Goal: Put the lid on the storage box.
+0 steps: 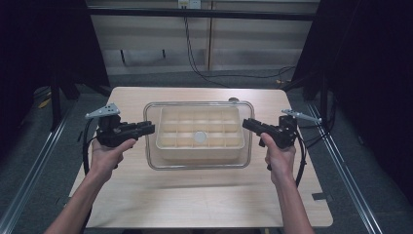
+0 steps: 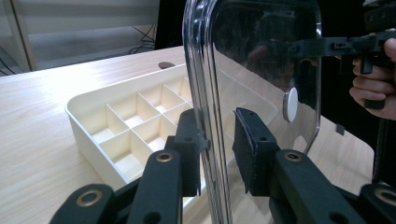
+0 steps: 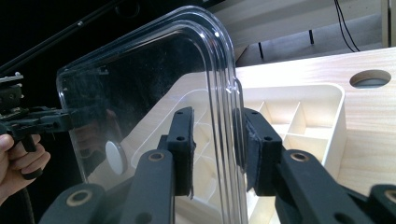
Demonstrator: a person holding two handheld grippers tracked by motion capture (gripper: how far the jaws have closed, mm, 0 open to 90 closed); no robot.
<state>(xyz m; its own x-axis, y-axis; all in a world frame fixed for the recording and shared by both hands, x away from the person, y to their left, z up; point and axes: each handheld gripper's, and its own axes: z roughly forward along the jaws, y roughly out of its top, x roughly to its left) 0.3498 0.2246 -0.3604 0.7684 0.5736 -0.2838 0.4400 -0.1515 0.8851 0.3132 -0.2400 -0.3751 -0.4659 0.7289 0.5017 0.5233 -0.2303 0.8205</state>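
Wooden table point(image 1: 146, 204) below: both claws, left point(image 1: 149, 128) and right point(image 1: 247, 124), pinch the clear lid's point(image 1: 198, 165) short ends, level above the divided box point(image 1: 199, 148).

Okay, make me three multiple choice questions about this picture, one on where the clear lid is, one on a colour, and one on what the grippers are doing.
1. Where is the clear lid?
A. Over the compartment tray, held between both grippers
B. Flat on the floor
C. Leaning against the back wall

2. What colour is the compartment tray?
A. Bright red
B. Cream
C. Dark blue

3. What are the left gripper and right gripper doing?
A. Both lie idle on the table
B. One holds a cup
C. Each is shut on one end edge of the lid

Answers:
1 A, the high view shows the lid spanning the tray with a gripper at each end.
2 B, its walls and dividers look pale cream.
3 C, each gripper view shows the lid's rim between that gripper's jaws.
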